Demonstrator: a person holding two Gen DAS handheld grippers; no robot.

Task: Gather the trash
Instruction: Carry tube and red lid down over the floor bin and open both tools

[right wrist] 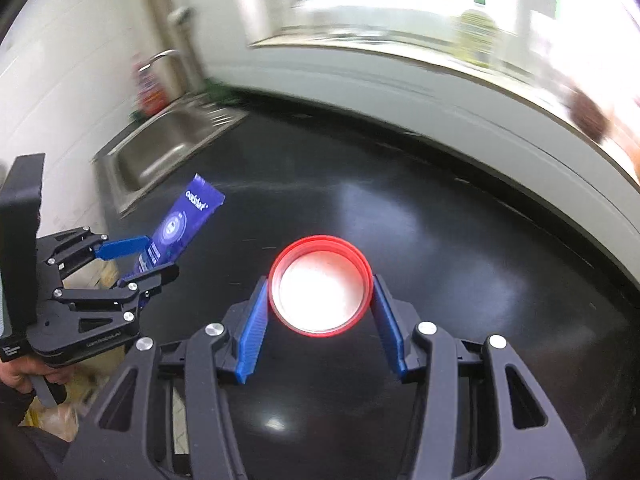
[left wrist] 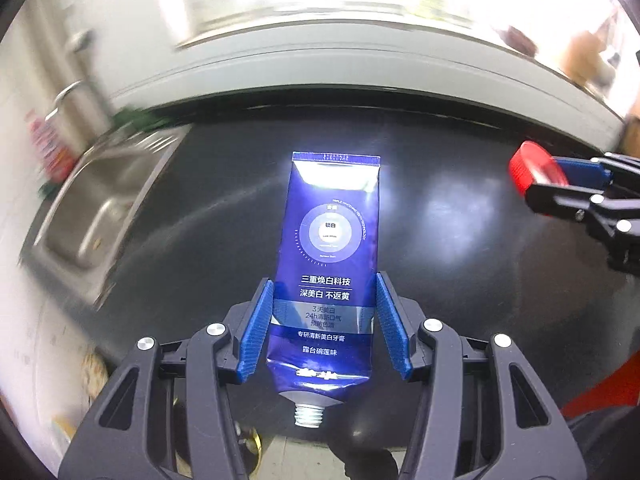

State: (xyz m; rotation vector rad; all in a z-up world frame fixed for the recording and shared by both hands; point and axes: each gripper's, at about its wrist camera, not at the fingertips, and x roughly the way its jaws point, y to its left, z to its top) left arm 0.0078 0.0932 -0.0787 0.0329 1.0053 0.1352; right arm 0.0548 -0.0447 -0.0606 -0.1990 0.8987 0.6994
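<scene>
My left gripper (left wrist: 325, 286) is shut on a blue toothpaste tube (left wrist: 328, 248), capless, its threaded neck pointing back toward the camera and its flat crimped end forward. My right gripper (right wrist: 319, 284) is shut on a round red lid (right wrist: 319, 286), whose white underside faces the camera. Both are held above a black countertop (right wrist: 460, 264). The right gripper with the red lid (left wrist: 536, 172) shows at the right edge of the left wrist view. In the right wrist view the left gripper (right wrist: 158, 254) and its tube (right wrist: 180, 226) appear at the left, with a hand (right wrist: 18, 376) on the handle.
A steel sink (left wrist: 96, 204) with a tap (right wrist: 160, 58) is set into the counter at the left, a red-labelled bottle (right wrist: 150, 88) beside it. A pale wall and bright window sill (right wrist: 400, 56) run behind the counter, with a bottle (right wrist: 476, 32) on the sill. Bagged items (right wrist: 60, 420) lie below left.
</scene>
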